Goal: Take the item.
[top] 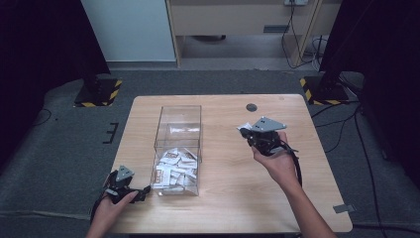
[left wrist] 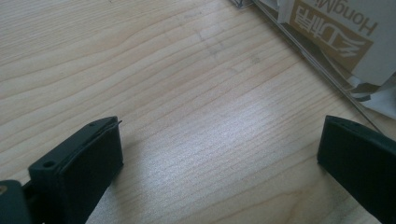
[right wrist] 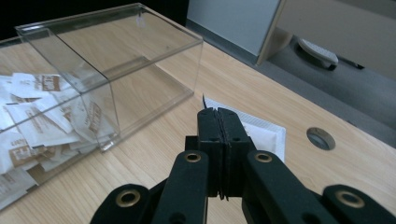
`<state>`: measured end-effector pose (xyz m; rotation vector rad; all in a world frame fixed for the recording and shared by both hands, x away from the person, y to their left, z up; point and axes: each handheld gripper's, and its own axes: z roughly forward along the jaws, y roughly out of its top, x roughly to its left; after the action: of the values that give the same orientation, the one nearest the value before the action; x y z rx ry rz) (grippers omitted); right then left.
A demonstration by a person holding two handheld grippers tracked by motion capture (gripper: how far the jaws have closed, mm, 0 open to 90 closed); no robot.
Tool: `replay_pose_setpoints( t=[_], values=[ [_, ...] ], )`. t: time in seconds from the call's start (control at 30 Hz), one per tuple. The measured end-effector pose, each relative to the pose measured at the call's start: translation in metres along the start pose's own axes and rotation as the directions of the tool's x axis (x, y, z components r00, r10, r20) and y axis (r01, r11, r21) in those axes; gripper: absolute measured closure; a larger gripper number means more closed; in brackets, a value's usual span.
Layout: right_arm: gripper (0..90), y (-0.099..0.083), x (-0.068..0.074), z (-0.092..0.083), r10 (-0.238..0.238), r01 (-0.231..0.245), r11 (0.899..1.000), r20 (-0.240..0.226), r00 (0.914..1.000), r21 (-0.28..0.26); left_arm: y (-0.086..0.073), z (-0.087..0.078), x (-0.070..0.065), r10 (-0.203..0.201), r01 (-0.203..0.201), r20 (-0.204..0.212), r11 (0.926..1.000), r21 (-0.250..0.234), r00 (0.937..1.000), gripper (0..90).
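**Packet pinched by an edge, short of the clear box**

Right tool point(right wrist: 218, 112): jaws closed flat together on a white packet point(right wrist: 261, 133). The packet is caught near one edge only; most of it sticks out beyond the jaws. In the high view this tool point(top: 246, 130) sits to the right of the clear box point(top: 178, 148), above the bare desk point(top: 233, 183), level with the box's empty far half.

Left tool point(left wrist: 219, 154): jaws wide apart, nothing between them, hovering low over the wood just off the box's near left corner point(top: 130, 191).

Risks, as judged:
- The shallow grip is the weak point. A quick swing towards the box could let the packet twist or slip out and land on the desk.
- The box walls are clear and hard to judge. Coming in too low could catch the dangling packet or the jaws on the rim and shove the box.
- A release over the wall rather than inside could drop the packet outside.
- The left tool is very close to the box wall; a small drift could nudge the box.

Surface and room: pale wood-grain desk with a round cable hole point(top: 251, 107) beyond and right of the box. The near half of the box holds a heap of similar packets point(top: 176, 168). Grey carpet lies around the desk, with dark curtains at both sides and two stand bases with yellow-black stripes point(top: 96, 91) beyond the box.
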<state>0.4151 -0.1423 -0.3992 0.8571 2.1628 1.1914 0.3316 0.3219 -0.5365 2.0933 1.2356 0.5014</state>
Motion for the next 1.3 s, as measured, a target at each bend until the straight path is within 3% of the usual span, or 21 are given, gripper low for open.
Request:
replay_pose_setpoints(
  t=[0.17, 0.87, 1.3],
  values=[
    [89.3, -0.007, -0.007, 0.001, 0.028, -0.028, 1.000, 0.013, 0.9995, 0.007, 0.000, 0.000, 0.000, 0.000, 0.000, 0.000, 1.0000, 0.000, 1.0000, 0.0],
    [89.3, -0.031, -0.023, 0.001, 0.058, -0.060, 0.998, 0.048, 0.9972, 0.034, 0.000, 0.000, 0.000, 0.002, -0.002, 0.000, 1.0000, 0.001, 1.0000, 0.0],
    [89.3, -0.049, -0.027, 0.004, 0.075, -0.079, 0.995, 0.057, 0.9955, 0.059, 0.000, 0.000, 0.000, 0.000, 0.000, 0.000, 1.0000, 0.000, 1.0000, 0.0]
  ],
)
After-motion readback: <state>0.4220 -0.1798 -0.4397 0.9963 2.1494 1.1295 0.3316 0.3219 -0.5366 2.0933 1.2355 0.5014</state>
